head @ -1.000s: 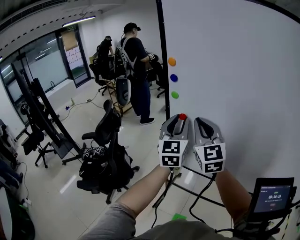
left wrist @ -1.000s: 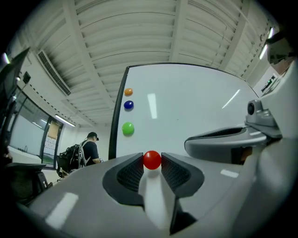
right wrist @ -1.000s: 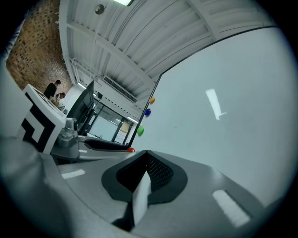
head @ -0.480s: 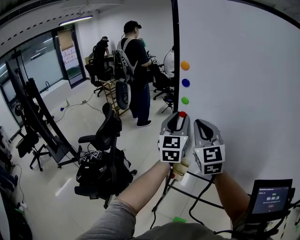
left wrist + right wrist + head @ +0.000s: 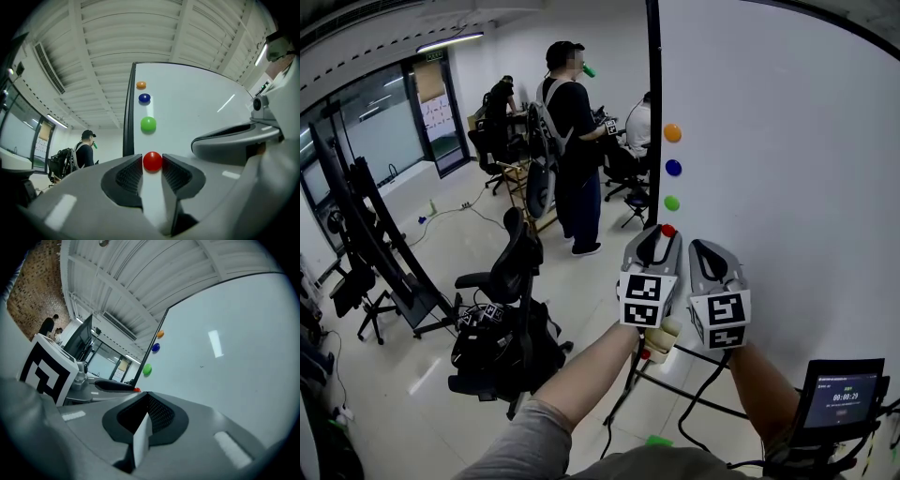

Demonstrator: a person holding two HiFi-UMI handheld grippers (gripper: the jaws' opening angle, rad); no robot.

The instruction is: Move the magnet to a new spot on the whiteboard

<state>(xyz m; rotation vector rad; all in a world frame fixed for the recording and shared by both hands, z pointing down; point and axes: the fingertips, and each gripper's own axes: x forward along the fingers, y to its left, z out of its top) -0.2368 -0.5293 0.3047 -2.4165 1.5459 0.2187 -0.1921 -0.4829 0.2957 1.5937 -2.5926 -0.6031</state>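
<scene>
A red magnet (image 5: 667, 230) (image 5: 152, 161) sits on the whiteboard (image 5: 787, 141) near its left edge. It is the lowest in a column, under the green (image 5: 672, 202) (image 5: 148, 124), blue (image 5: 673, 168) and orange (image 5: 672, 133) magnets. My left gripper (image 5: 662, 236) (image 5: 152, 165) points at the board, and its two jaw tips press on either side of the red magnet. My right gripper (image 5: 709, 246) (image 5: 143, 420) is held just to the right of it, with its jaws together and nothing between them.
The black frame (image 5: 653, 103) of the whiteboard runs down just left of the magnets. A person (image 5: 570, 141) stands beyond it among office chairs (image 5: 511, 262). A small timer screen (image 5: 846, 389) is at the lower right, and cables hang under my arms.
The head view has swung so the board's edge sits further right. The red magnet and my left gripper now lie closer under the green magnet. The right gripper keeps its place beside the left.
</scene>
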